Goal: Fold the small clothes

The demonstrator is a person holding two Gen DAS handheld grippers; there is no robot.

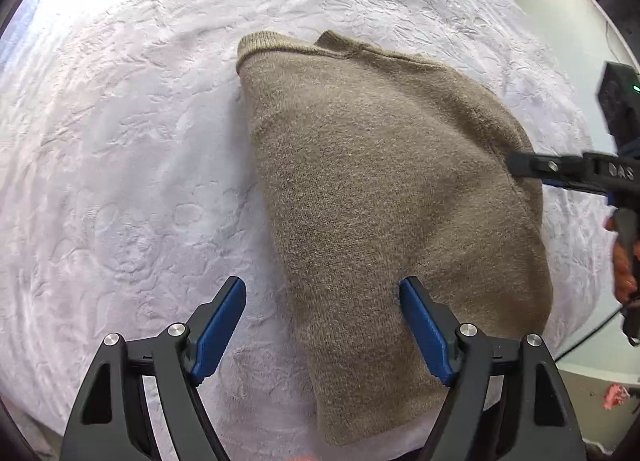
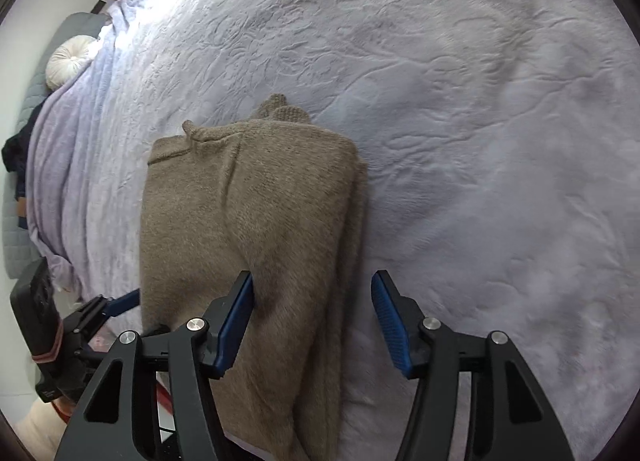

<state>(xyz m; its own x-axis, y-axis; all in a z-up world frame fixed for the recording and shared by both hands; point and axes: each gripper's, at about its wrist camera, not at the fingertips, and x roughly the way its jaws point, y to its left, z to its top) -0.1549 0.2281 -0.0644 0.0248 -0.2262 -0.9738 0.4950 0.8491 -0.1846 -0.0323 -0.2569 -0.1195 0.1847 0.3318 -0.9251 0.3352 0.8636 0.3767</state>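
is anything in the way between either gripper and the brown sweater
Nothing visible. The brown sweater lies folded on the white bedspread, with both grippers open right over it: the left gripper straddles one edge, the right gripper the other. Only bare bedspread surrounds it.

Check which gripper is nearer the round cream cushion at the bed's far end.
Left, probably. The left gripper sits on the folded brown knit sweater's cushion-side edge; the right gripper straddles its opposite edge, farther from the round cream cushion.

Fuzzy knit sweater [image 1: 384, 189] on embossed plush bedspread [image 1: 120, 141].
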